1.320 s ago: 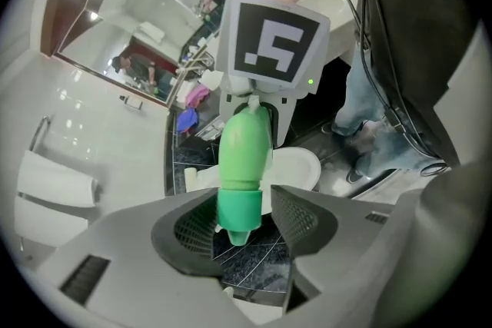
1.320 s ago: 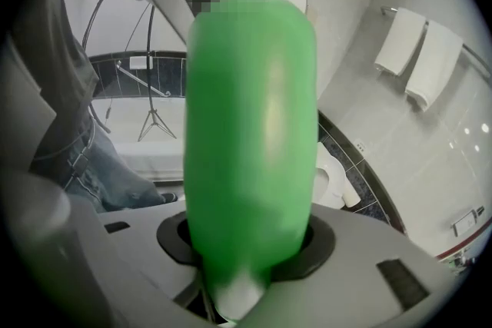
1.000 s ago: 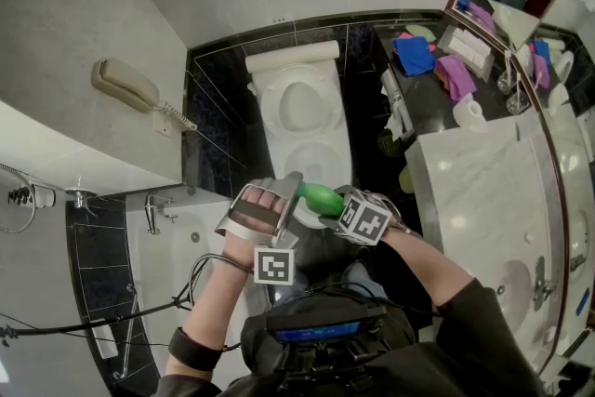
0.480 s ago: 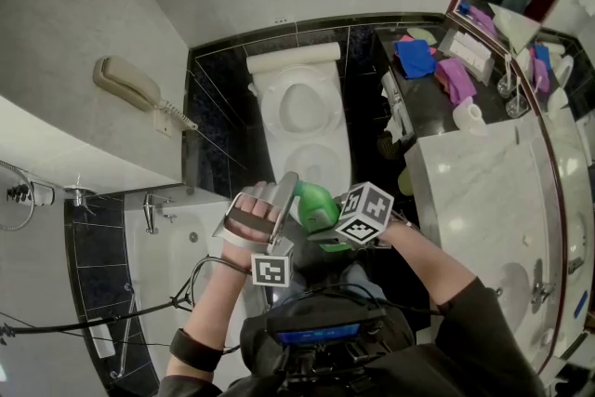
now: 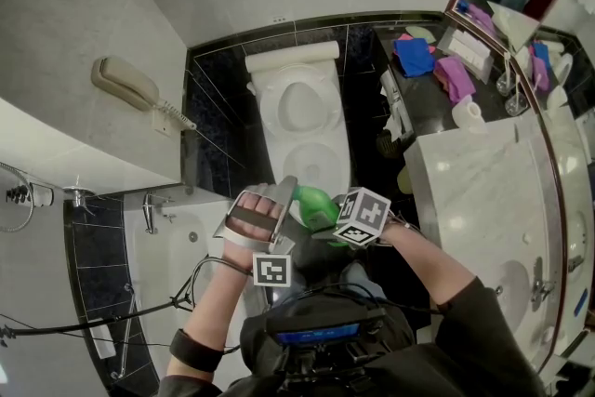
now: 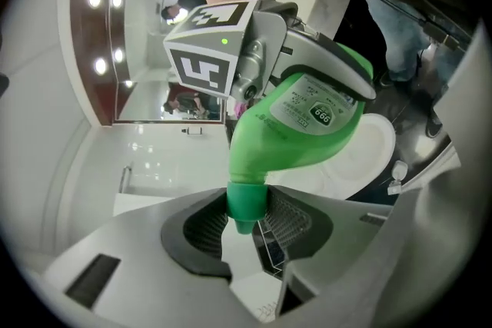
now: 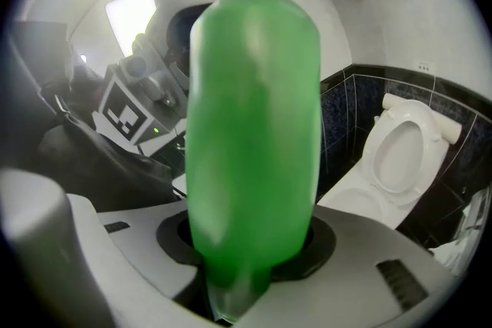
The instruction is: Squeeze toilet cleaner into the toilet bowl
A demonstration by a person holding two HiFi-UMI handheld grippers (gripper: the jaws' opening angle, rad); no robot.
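Observation:
A green toilet cleaner bottle (image 5: 317, 204) is held in front of the person's body, below the open white toilet (image 5: 299, 107). My right gripper (image 7: 250, 266) is shut on the bottle's body (image 7: 254, 127), which fills the right gripper view. The bottle's green cap (image 6: 246, 203) points into my left gripper (image 6: 247, 225), whose jaws are closing and whose dark pads touch the cap on both sides. In the head view the left gripper (image 5: 290, 200) meets the right gripper (image 5: 327, 220) at the bottle. The toilet bowl (image 7: 403, 150) lies ahead, lid up.
A bathtub (image 5: 167, 246) is at the left and a marble vanity (image 5: 483, 191) at the right. A wall phone (image 5: 135, 86) hangs at the left. Blue and purple cloths (image 5: 432, 60) and a paper roll (image 5: 469, 112) lie on the dark ledge by the mirror.
The right gripper turned the bottle so its cap points into the left gripper. The left jaws closed in on the cap. Both hands stayed in about the same place.

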